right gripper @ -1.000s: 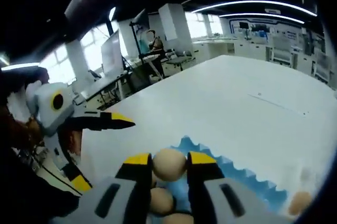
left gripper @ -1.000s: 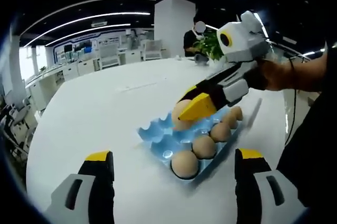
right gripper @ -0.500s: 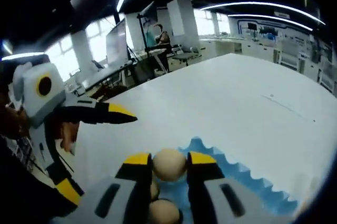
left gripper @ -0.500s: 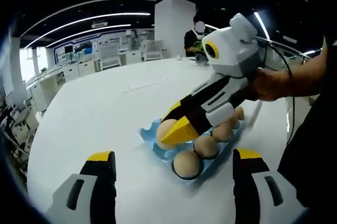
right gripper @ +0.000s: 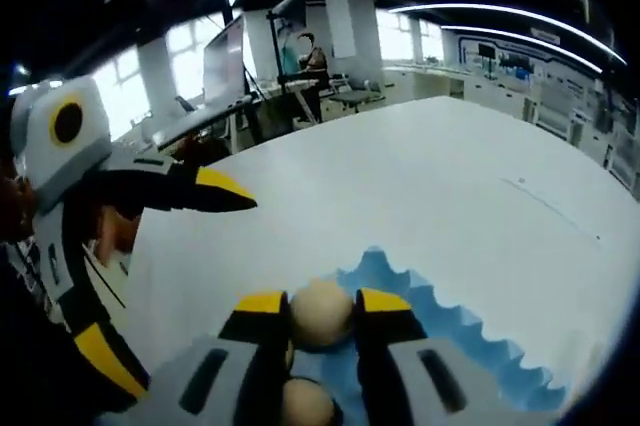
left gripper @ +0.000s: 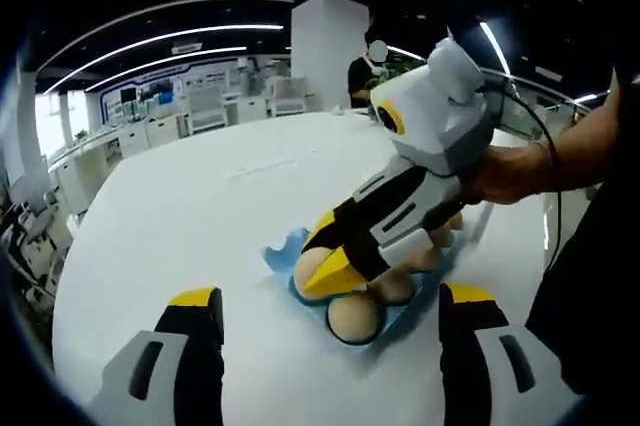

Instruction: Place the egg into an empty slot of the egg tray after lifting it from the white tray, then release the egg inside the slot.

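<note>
your right gripper (right gripper: 322, 314) has its yellow-tipped jaws clenched on the egg (right gripper: 321, 314), one jaw on each side of it. the egg is pale tan, smooth and matte, with its rounded top showing between the jaw tips. in the right gripper view it sits low over the blue egg tray (right gripper: 470, 354), at the corner slot nearest the tray's scalloped edge; you cannot tell from here whether it touches the slot floor. another egg (right gripper: 303, 401) of the same tan colour lies in the tray just below it, between the jaws' bodies.

in the left gripper view the right gripper (left gripper: 318, 273) comes in from the right, held in your hand (left gripper: 510, 172), and its tips press the egg (left gripper: 310, 268) down at the far left end of the egg tray (left gripper: 285, 250). more tan eggs fill slots beside it; the nearest egg (left gripper: 353, 318) sits at the tray's front corner.

your left gripper (left gripper: 330, 316) hangs above the white worktop (left gripper: 180, 216) just short of the tray, jaws spread wide and grasping nothing. in the right gripper view it (right gripper: 235, 198) shows at the left, pointing across the worktop (right gripper: 420, 186).
</note>
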Tool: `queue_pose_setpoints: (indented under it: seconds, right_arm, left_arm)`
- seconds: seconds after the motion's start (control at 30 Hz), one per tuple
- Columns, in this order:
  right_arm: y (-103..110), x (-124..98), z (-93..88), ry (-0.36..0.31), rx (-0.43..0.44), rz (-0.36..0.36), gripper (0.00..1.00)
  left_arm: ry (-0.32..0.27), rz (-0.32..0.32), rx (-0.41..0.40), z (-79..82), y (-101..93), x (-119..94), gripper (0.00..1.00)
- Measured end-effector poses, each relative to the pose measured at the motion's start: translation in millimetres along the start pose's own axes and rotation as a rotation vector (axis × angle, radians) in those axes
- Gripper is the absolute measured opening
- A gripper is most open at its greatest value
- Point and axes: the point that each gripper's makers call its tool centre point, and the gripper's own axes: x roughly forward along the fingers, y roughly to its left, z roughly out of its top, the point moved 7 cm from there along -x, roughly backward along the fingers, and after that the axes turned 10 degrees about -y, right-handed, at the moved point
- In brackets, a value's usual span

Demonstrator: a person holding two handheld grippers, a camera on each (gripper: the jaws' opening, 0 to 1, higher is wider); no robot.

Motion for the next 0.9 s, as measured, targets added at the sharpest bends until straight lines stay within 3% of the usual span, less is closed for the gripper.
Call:
queue_pose_setpoints:
  seconds: [0.17, 0.9]
  right_arm:
    - [-3.6, 2.4, -0.9, -0.005, 0.034, -0.004, 0.26]
    - [-4.6, 3.8, 0.1, -0.025, 0.028, 0.003, 0.25]
  left_arm:
    - [-0.004, 0.002, 0.006, 3.2, 0.4, -0.4, 0.88]
    - [-0.011, -0.005, 0.012, 7.0, 3.2, -0.9, 0.84]
